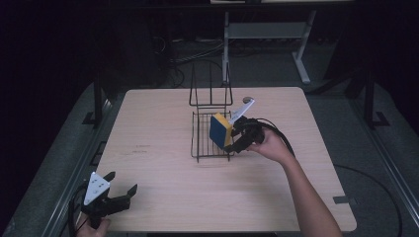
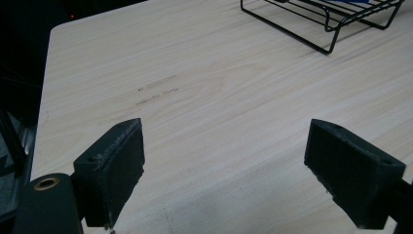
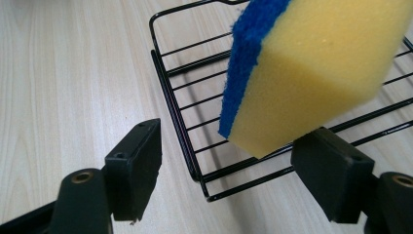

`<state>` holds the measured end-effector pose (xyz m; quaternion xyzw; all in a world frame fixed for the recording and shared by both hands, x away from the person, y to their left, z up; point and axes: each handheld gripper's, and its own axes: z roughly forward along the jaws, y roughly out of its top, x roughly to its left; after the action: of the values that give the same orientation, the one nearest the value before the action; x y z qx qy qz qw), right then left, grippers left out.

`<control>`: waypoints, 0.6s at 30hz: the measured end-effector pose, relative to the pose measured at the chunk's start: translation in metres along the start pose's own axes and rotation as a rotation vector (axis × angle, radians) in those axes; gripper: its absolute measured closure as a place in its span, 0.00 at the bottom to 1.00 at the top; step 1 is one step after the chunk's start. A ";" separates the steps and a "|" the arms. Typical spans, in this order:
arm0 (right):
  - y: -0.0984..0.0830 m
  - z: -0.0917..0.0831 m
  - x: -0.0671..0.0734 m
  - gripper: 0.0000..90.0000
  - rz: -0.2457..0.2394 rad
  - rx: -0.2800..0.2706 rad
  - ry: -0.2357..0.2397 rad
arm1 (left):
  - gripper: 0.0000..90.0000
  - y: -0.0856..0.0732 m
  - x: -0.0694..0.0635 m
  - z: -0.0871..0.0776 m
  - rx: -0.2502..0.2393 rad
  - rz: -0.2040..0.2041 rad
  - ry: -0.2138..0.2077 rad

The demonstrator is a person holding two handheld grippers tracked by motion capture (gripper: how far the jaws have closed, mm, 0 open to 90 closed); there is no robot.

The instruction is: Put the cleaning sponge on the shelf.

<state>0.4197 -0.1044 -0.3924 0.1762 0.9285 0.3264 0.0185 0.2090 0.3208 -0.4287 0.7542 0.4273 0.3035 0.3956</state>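
Fingers [image 3: 136, 168] of right gripper [image 3: 234, 175] spread apart, gripping nothing; yellow sponge with blue scrubbing face [image 3: 311, 73] standing tilted on edge just above right-hand finger, whether resting on it cannot be told, over near edge of black wire rack [image 3: 195, 146]. Seen from above, same sponge [image 1: 220, 130] upright at rack's [image 1: 202, 143] right side, right gripper [image 1: 236, 138] just beside it. Fingers [image 2: 114, 170] of left gripper [image 2: 234, 170] wide open, empty, over bare pale wooden desk [image 2: 219, 97] near front left corner, well apart from rack.
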 end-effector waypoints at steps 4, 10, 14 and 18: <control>-0.001 0.000 -0.001 0.30 0.003 0.012 -0.006 | 0.16 0.000 0.000 0.000 0.001 0.003 0.000; -0.007 -0.005 -0.002 0.30 0.015 -0.012 -0.004 | 0.16 0.000 0.000 0.000 0.001 0.002 0.002; -0.012 -0.010 -0.001 0.30 0.017 -0.020 -0.015 | 0.16 0.000 -0.001 0.000 0.000 0.007 0.000; -0.017 -0.014 0.001 0.30 0.021 -0.019 -0.021 | 0.16 0.000 -0.001 0.000 0.001 0.006 -0.001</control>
<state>0.4117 -0.1249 -0.3916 0.1891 0.9231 0.3337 0.0266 0.2088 0.3201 -0.4285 0.7558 0.4249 0.3044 0.3945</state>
